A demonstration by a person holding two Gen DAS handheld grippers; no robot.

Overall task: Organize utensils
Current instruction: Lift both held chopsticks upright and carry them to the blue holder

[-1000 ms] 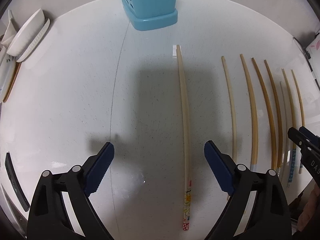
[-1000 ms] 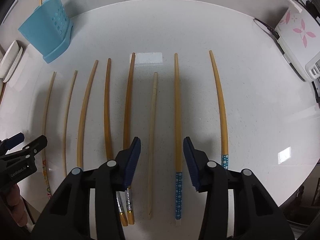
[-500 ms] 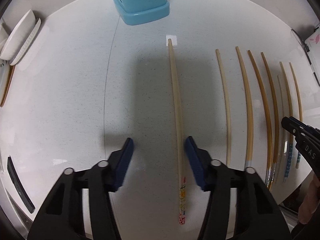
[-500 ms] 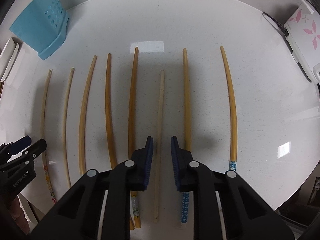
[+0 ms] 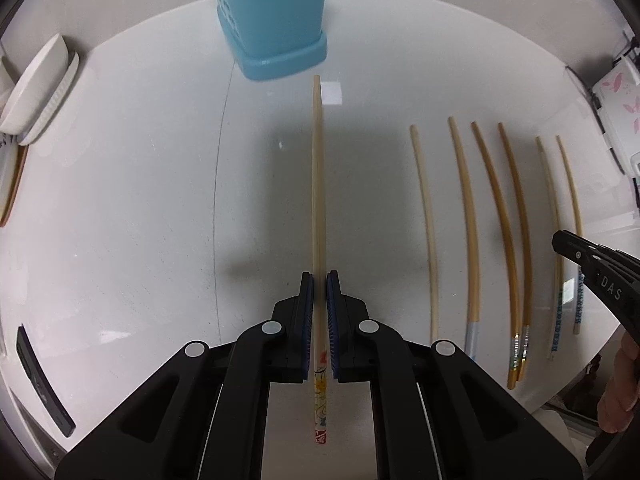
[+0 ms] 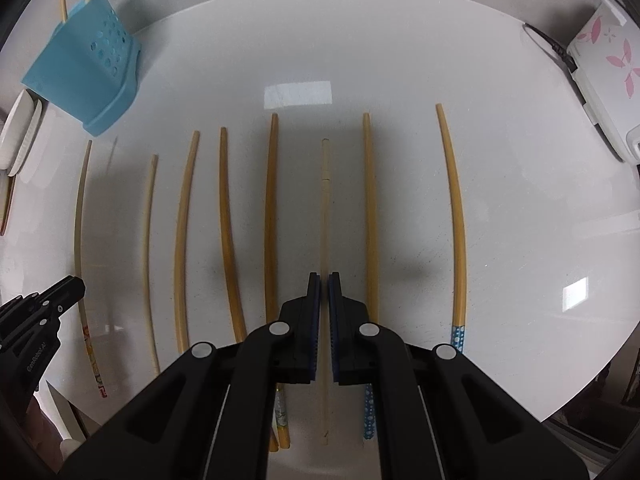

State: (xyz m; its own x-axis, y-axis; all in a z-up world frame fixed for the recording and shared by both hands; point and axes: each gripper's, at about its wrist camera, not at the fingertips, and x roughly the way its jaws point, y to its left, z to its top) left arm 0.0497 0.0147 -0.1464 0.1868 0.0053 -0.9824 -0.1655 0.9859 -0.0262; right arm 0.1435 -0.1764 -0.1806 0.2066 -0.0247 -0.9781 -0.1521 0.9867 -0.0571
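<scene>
My left gripper (image 5: 319,280) is shut on a pale chopstick (image 5: 318,184) with a patterned red and yellow end, lifted off the white table and pointing at the blue utensil holder (image 5: 272,20). My right gripper (image 6: 324,280) is shut on a thin pale chopstick (image 6: 325,208) in the middle of the row. Several more chopsticks lie side by side on the table (image 6: 520,200), among them dark bamboo ones (image 6: 272,200) and two with blue dotted ends (image 6: 454,208). The holder (image 6: 86,76) stands at the far left with two sticks in it.
White dishes (image 5: 38,88) lean at the far left edge. A white appliance with pink flowers (image 6: 604,64) and its cable sit at the far right. A dark flat object (image 5: 44,380) lies at the near left edge. The table's front edge is close below the grippers.
Both grippers went from open to shut, each around one chopstick. The left one has lifted its chopstick and moved closer to the blue holder.
</scene>
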